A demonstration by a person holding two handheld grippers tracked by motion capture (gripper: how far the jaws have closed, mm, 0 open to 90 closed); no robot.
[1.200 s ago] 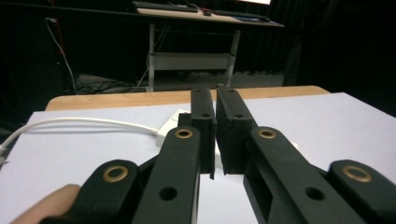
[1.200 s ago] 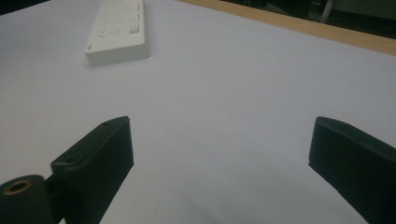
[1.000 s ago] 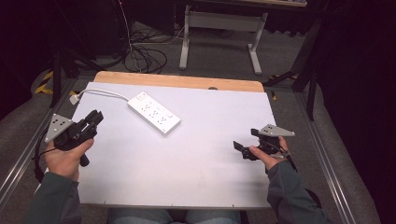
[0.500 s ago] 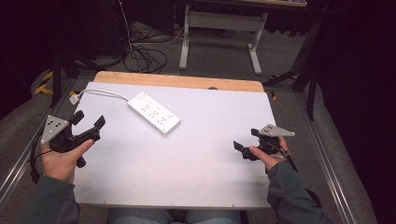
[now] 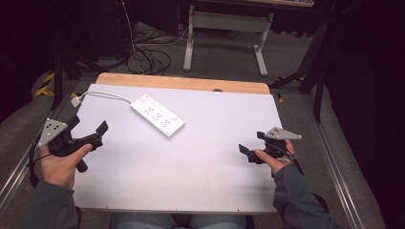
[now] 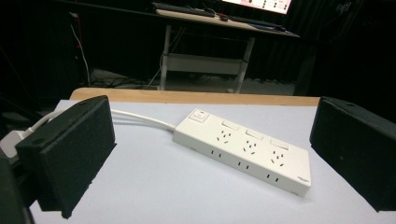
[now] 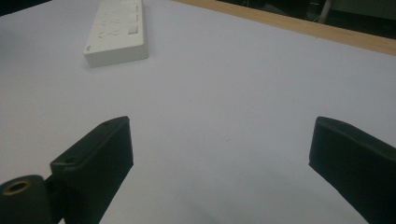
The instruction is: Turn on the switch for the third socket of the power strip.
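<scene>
1. I have the power strip (image 5: pixel 157 115) lying flat on the white table (image 5: pixel 191 176), toward the far left, set at a slant. Its cord (image 5: pixel 102 94) runs off toward the far-left corner, where the plug (image 5: pixel 75 101) lies loose near the edge.
2. Left gripper (image 5: pixel 88 133): held above the left edge of the table, jaws spread wide, nothing between them. In the left gripper view the strip (image 6: pixel 243 151) sits squarely framed between the two pads, so I read it as aimed at the strip but well short of contact.
3. Right gripper (image 5: pixel 250 145): near the right edge, low over the table, jaws also wide apart and empty. In the right gripper view the near end of the strip (image 7: pixel 119 32) is far off at top left, with bare table in between.
4. Progress, my read: nothing on the strip has been gripped or shifted as far as these pictures show. No plug is in any socket, and I can't tell the position of the red switch at the cord end.
5. Left to do: close the gap with the left gripper, take hold of the strip body or cord, then whatever handling follows. The whole job looks ahead of us.
6. Right side seems parked; likely a support role once the strip is held.
</scene>
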